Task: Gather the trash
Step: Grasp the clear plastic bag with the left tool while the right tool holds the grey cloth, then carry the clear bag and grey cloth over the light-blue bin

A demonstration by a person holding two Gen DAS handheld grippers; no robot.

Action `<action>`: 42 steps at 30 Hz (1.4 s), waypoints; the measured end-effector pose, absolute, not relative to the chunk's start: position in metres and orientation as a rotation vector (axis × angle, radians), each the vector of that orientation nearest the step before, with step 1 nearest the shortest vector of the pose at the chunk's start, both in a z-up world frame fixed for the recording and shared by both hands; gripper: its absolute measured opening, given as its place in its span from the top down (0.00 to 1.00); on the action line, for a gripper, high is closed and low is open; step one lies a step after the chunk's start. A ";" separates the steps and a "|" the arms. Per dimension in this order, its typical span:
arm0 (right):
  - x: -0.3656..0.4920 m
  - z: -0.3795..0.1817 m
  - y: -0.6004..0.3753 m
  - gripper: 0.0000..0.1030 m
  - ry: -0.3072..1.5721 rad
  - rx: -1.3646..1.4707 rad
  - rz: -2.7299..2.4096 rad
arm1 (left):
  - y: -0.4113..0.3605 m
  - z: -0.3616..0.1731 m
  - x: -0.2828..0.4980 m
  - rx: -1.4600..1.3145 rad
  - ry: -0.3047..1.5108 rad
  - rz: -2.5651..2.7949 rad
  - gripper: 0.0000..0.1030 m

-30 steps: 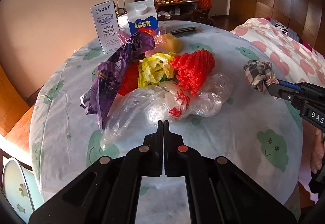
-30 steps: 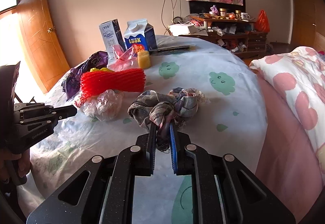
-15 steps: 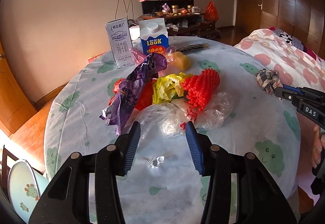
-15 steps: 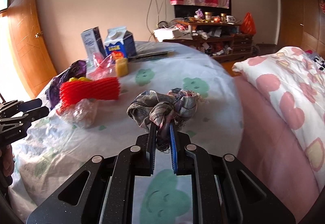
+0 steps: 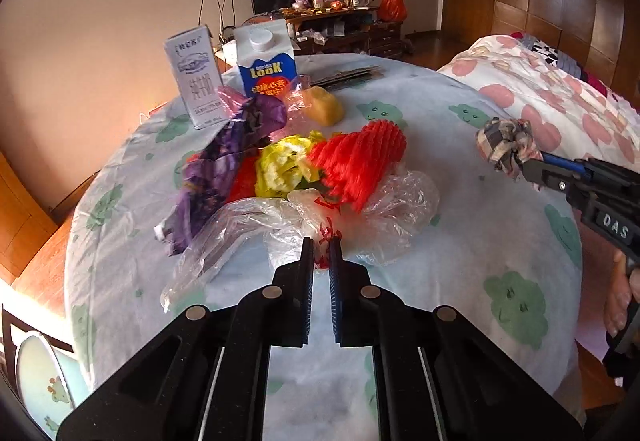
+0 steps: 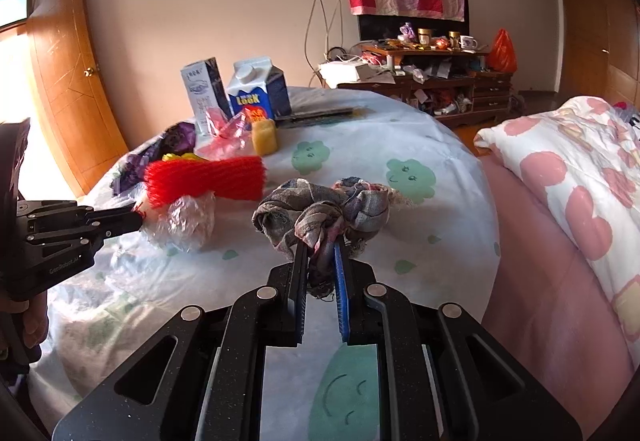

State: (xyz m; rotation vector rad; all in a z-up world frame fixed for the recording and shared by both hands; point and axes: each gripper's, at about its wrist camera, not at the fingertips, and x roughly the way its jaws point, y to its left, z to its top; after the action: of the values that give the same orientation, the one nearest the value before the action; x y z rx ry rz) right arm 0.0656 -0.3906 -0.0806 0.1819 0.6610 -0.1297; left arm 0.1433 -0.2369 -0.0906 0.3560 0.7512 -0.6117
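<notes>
- Here, in the left wrist view, the left gripper (image 5: pixel 322 245) is closing its jaws on the edge of the clear plastic bag (image 5: pixel 352 213), which lies on the table (image 5: pixel 460 241) in front of the red foam net (image 5: pixel 360 157) and the purple wrapper (image 5: pixel 224 165).
- In the right wrist view, the right gripper (image 6: pixel 320 251) is clamped on a checked cloth (image 6: pixel 320 209), held above the table, to the right of the trash pile.

A round table (image 5: pixel 460 241) in a pale cloth printed with green smiling clouds is filling the room's middle. Beyond its far edge a cluttered wooden cabinet (image 6: pixel 440 89) is standing against the wall; to the table's right a pink-spotted quilt (image 6: pixel 568 177) is lying over a bed.
</notes>
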 end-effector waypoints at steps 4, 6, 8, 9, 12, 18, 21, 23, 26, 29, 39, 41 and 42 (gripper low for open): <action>0.066 -0.068 -0.366 0.87 0.638 0.156 -0.067 | -0.197 -0.081 0.134 0.330 0.740 -0.546 0.93; 0.069 -0.065 -0.354 0.87 0.638 0.147 -0.032 | -0.175 -0.076 0.133 0.313 0.731 -0.503 0.93; 0.073 -0.063 -0.340 0.87 0.638 0.128 -0.009 | -0.155 -0.073 0.132 0.289 0.727 -0.479 0.93; 0.076 -0.063 -0.333 0.87 0.639 0.121 0.004 | -0.146 -0.072 0.131 0.280 0.724 -0.466 0.93; 0.083 -0.062 -0.313 0.87 0.647 0.102 0.036 | -0.123 -0.071 0.131 0.253 0.719 -0.435 0.93; 0.095 -0.059 -0.277 0.87 0.650 0.058 0.090 | -0.085 -0.070 0.131 0.207 0.712 -0.375 0.93; 0.101 -0.056 -0.260 0.87 0.647 0.038 0.117 | -0.069 -0.069 0.132 0.187 0.711 -0.349 0.93; 0.105 -0.054 -0.248 0.87 0.643 0.026 0.137 | -0.058 -0.068 0.132 0.176 0.708 -0.333 0.93; 0.113 -0.051 -0.232 0.87 0.640 0.010 0.164 | -0.043 -0.065 0.132 0.161 0.700 -0.309 0.93; 0.117 -0.049 -0.219 0.87 0.635 -0.001 0.188 | -0.029 -0.062 0.130 0.150 0.691 -0.286 0.93; 0.140 -0.045 -0.170 0.87 0.627 -0.032 0.273 | 0.013 -0.059 0.126 0.125 0.682 -0.196 0.93; 0.144 -0.045 -0.160 0.87 0.627 -0.041 0.291 | 0.021 -0.060 0.125 0.119 0.685 -0.179 0.93; 0.145 -0.045 -0.156 0.87 0.627 -0.046 0.296 | 0.025 -0.060 0.125 0.118 0.686 -0.172 0.93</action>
State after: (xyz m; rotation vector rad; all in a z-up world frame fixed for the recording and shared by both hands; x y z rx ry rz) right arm 0.1446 -0.1558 -0.0447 -0.0459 0.6269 0.2961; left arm 0.1253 0.0247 -0.0603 0.1179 0.6859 -0.1722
